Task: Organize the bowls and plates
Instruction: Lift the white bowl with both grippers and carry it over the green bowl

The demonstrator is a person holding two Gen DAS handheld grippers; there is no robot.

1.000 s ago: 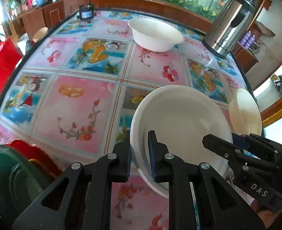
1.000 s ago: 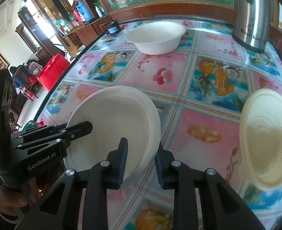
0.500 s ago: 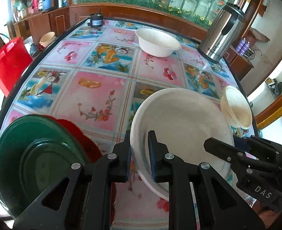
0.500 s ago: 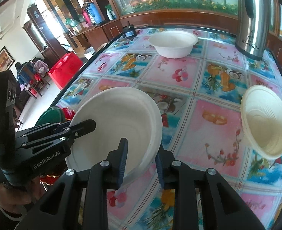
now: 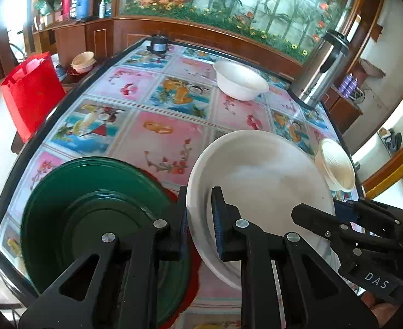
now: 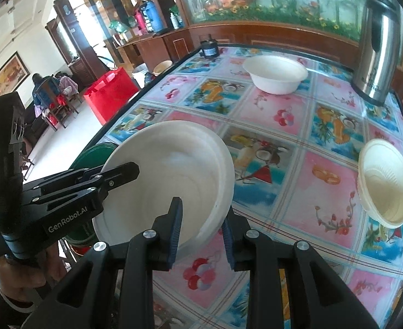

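Right now I have both hand-held grippers on one white plate [image 5: 259, 181], and I take the landmark for everything else to be that plate. My left hand-held gripper [image 5: 199, 222] is clamped on its near-left rim, one finger inside and one outside; my right hand-held gripper [image 6: 200, 227] has its jaws astride the opposite rim, though from the right wrist view I cannot tell for certain whether the pads press the rim or merely straddle it. The plate is lifted off the counter [image 5: 160, 137] and tilted. Just left of it and lower sits a green plate [image 5: 91, 219] resting on a red plate [image 5: 193, 282] whose edge peeps out underneath, near the counter's front corner. I judge the step in hand to be carrying the white plate across to that stack. The next move calls for swinging it left until it is centred over the green plate, levelling it, lowering it, and then letting go with both sides together so it does not tip. Right of the plate, near the counter's edge, lies a cream bowl [image 6: 385, 186] on its own; farther beyond stands a white bowl [image 5: 239, 81], and well past that a steel urn [image 6: 379, 54]. Those two bowls, I reckon, remain to be nested afterwards.
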